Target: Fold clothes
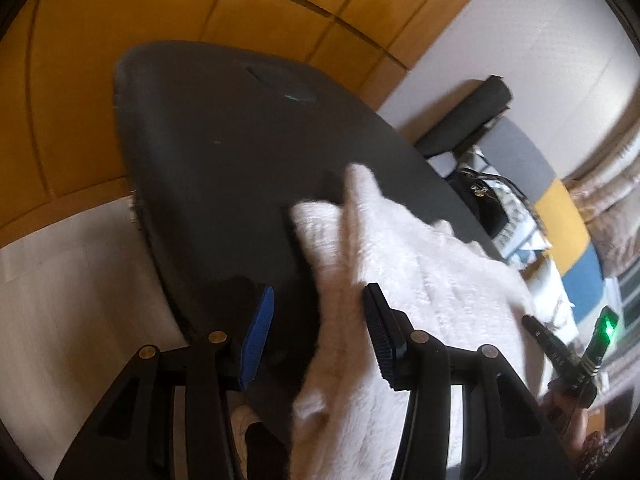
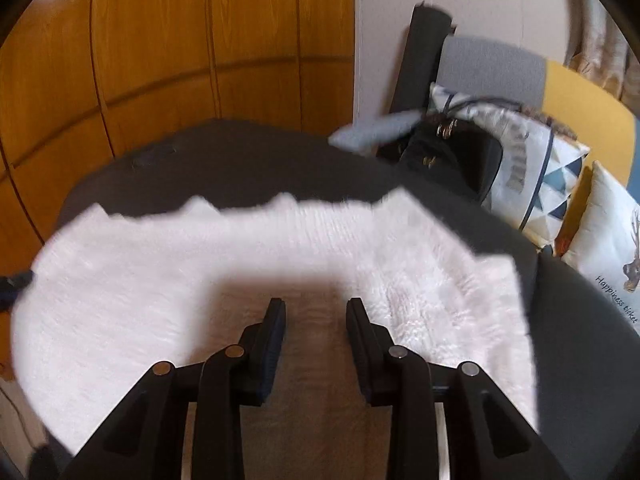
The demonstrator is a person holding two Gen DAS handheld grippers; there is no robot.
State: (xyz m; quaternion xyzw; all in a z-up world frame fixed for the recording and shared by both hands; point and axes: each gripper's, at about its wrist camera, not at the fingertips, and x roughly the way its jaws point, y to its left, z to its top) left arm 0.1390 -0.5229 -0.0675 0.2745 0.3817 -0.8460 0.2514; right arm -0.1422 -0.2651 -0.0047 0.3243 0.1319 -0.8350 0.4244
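White fluffy garment (image 2: 280, 280), one piece, lies spread on a dark padded table (image 2: 240, 152) directly ahead of and beneath the right gripper (image 2: 316, 308); flat placement suits folding, its far edge ragged and partly turned; in the left wrist view a raised fold of the same garment (image 1: 348, 280) passes between the fingers of the left gripper (image 1: 320, 308), probably lifted to be carried across as a fold. Left gripper: jaws apart, cloth between them, neither pad seen pressing, so released. Right gripper: jaws apart above the fabric, nothing between them, released. Count: one garment, one table, two grippers. Beyond the table, to the right of both grippers, a sofa (image 2: 500, 64) bears one black bag (image 2: 448, 152) and two patterned cushions (image 2: 560, 168); wooden panelling (image 2: 160, 40) stands ahead
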